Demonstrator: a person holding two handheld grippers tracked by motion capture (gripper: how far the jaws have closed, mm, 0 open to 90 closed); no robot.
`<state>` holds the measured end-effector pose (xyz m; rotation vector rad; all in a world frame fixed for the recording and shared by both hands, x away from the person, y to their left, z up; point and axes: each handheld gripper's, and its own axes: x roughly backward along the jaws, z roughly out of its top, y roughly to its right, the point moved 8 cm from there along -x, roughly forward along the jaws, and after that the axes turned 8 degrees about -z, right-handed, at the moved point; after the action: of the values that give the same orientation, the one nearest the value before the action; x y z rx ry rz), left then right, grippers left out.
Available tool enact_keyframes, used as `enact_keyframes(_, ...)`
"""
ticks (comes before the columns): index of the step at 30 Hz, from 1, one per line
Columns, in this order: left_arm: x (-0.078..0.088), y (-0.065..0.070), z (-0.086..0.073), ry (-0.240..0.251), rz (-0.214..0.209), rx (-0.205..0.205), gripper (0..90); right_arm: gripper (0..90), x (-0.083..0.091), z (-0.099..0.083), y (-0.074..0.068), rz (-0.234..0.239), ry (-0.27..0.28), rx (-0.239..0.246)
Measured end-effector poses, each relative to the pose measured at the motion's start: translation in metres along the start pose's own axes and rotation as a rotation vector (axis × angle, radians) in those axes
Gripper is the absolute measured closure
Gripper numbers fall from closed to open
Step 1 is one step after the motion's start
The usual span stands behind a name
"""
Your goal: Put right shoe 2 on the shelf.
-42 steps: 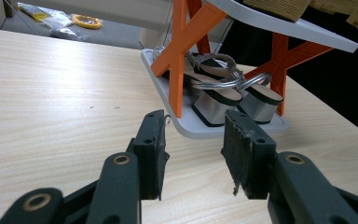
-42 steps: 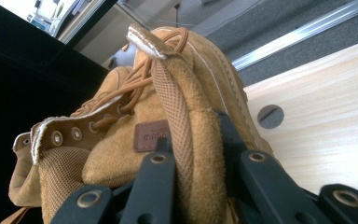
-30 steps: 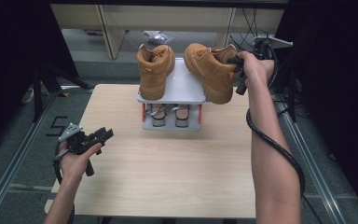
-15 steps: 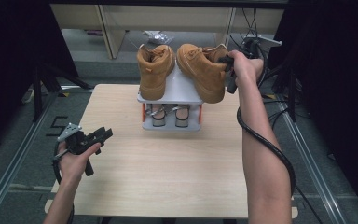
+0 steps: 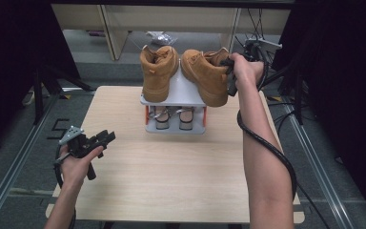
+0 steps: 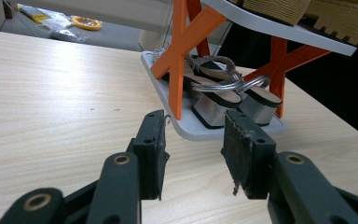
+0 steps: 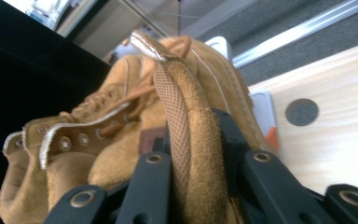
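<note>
Two tan suede boots stand on the top shelf of a small grey rack (image 5: pixel 183 95) with orange legs. The left boot (image 5: pixel 158 71) rests free. The right boot (image 5: pixel 204 71) hangs partly over the shelf's right edge, and my right gripper (image 5: pixel 228 67) grips its collar from the back right. In the right gripper view the padded collar (image 7: pixel 186 140) sits pinched between the jaws of the right gripper (image 7: pixel 191 144), which have just been opening slightly. My left gripper (image 5: pixel 108 137) hovers open over the table's left side, empty, its jaws (image 6: pixel 193 144) pointing at the rack's base.
A pair of silver-strapped sandals (image 5: pixel 171 117) (image 6: pixel 219 93) lies on the rack's lower shelf. The rack stands at the far middle of the wooden table (image 5: pixel 171 181). Cables trail from both grippers. Metal rails run along the floor on both sides.
My right hand has carried the right boot leftward, closer to the left boot on the top shelf. The left hand and its gripper have stayed put.
</note>
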<state>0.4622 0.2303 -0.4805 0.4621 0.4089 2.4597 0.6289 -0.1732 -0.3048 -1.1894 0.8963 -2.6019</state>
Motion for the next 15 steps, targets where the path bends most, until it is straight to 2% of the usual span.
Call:
enact_keyframes(3,0.000,0.000,0.000,0.002,0.000,0.001,58.3,75.5,0.000,0.000,-0.004,-0.001,0.003,0.010)
enact_keyframes(4,0.000,0.000,0.000,0.003,-0.001,0.001,58.3,74.4,-0.001,0.001,-0.004,-0.007,0.012,0.027)
enact_keyframes(5,0.000,0.000,0.000,0.002,-0.001,0.000,58.3,71.9,0.000,0.001,-0.005,-0.001,0.001,0.033)
enact_keyframes(7,0.000,0.000,0.000,-0.001,-0.001,-0.001,58.2,66.6,-0.001,0.003,-0.007,0.000,0.032,0.060)
enact_keyframes(10,0.000,0.000,-0.001,-0.001,-0.001,-0.002,58.2,60.4,0.001,0.001,-0.013,0.012,0.040,0.081)
enact_keyframes(11,0.000,0.000,-0.001,-0.001,-0.001,-0.003,58.2,57.5,0.001,0.002,-0.013,0.006,0.057,0.106)
enact_keyframes(12,0.000,0.000,-0.001,-0.002,-0.001,-0.004,58.1,54.4,0.003,0.002,-0.014,0.001,0.063,0.101)
enact_keyframes(13,0.001,0.000,-0.001,-0.001,-0.001,-0.003,58.1,53.1,0.004,0.004,-0.014,0.001,0.092,0.120)
enact_keyframes(15,0.000,-0.001,-0.001,0.000,0.001,-0.003,58.1,49.6,0.009,0.004,-0.017,0.017,0.093,0.125)
